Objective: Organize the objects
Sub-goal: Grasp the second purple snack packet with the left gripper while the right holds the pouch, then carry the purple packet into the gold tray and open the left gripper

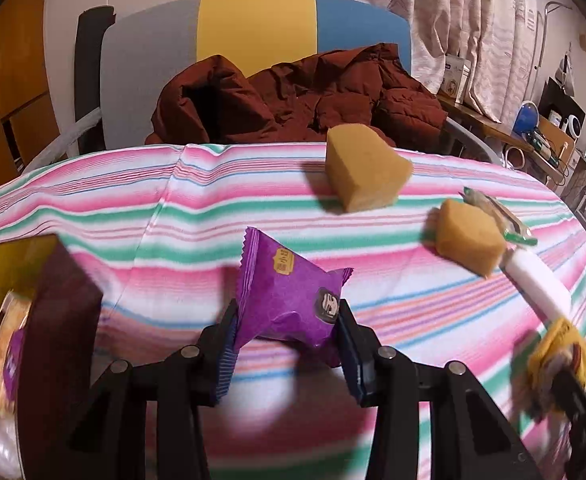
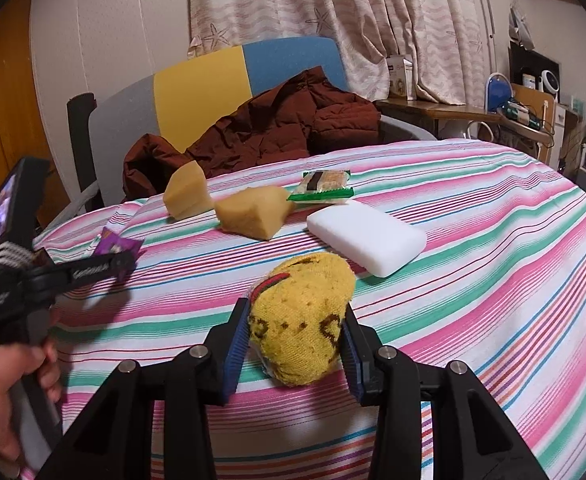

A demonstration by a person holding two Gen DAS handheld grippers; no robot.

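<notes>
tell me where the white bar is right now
In the right wrist view the white bar lies flat on the striped cloth, right of centre, just past the yellow sock, with the green snack packet behind it.

My left tongs (image 1: 289, 320) are black with blue pads, and so are my right tongs (image 2: 295, 340). The packet (image 1: 289, 296) is purple with a gold label. The sock (image 2: 303, 320) is yellow with brown marks and a red-green band. The cloth (image 2: 493, 240) is striped pink, green, white and blue. Far sponges (image 2: 187, 196) are tan, the block (image 2: 367, 238) white, the jacket (image 1: 305, 96) rust-red.
</notes>
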